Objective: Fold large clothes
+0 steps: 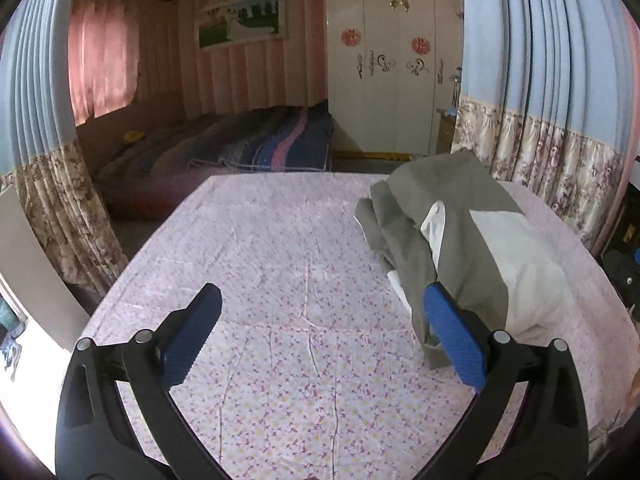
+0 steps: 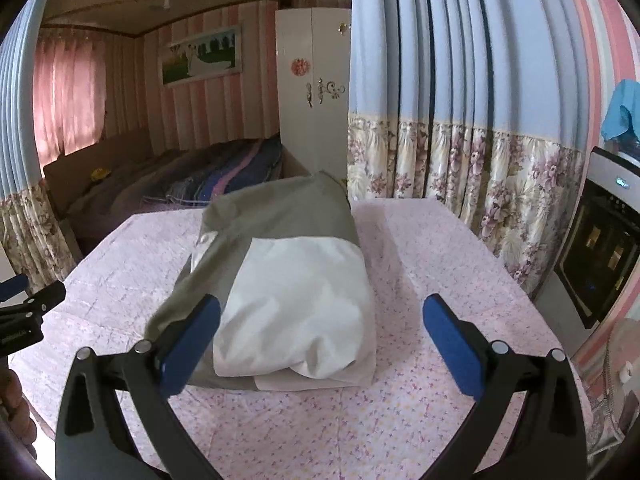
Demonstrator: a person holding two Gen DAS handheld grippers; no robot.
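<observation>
From the left wrist view, we've got the left gripper hanging over the bare stretch of the table with its floral cloth, jaws spread wide and nothing in them; the right-hand blue pad sits just in front of the near hem of the garment, and we honestly can't tell if it's brushing the fabric or just overlapping it in the shot. The garment is a grey-and-white bundle over on the right side of the table, partly folded but loose, with a rumpled grey flap sticking out to the left. That flap is our worry: grab only the top layer and the stack underneath probably slides apart, undoing whatever fold is already there (thin slippery cloth does this a lot). Switching to the right wrist view, the right gripper is also wide open and empty, lined up straight at the near end of the garment, where the white panel lies on top of the grey. Its left pad overlaps the grey edge, contact unclear again. The bundle sits fairly close to the table's right edge, so a careless drag toward that side could pull it off. The left gripper's tip pokes in at the far left, well clear of the cloth.
</observation>
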